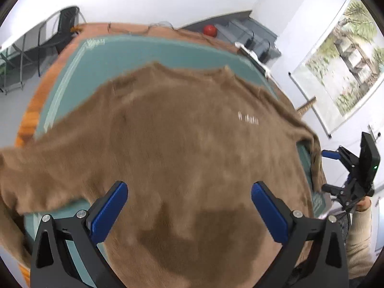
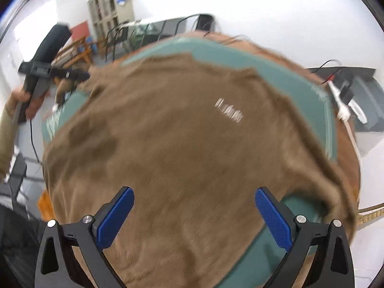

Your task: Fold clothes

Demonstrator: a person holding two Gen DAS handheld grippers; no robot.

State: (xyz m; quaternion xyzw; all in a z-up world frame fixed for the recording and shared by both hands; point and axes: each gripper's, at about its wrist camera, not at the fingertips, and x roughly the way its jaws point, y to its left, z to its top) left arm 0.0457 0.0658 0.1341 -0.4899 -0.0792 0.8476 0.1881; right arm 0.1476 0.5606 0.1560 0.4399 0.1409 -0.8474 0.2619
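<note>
One brown sweater, fuzzy knit, spread flat and face up over a teal mat on a wooden counter; small white lettering on the chest; one sleeve trailing off past the mat's edge, the other sleeve draped over the opposite side of the counter. Left gripper: blue-padded fingers spread wide apart, grasping nothing, poised over the sweater's lower body with the cloth filling the gap between them; contact with the fabric cannot be told. Right gripper: fingers likewise spread and empty, over the hem region of the same sweater, with a strip of teal mat showing beside the right-hand finger. Each gripper appears in the other's view, held at the counter's side by a hand in a cream sleeve. Surroundings: white walls, a landscape poster, a red ball, folding chairs, a shelving unit. Both views motion-blurred.
</note>
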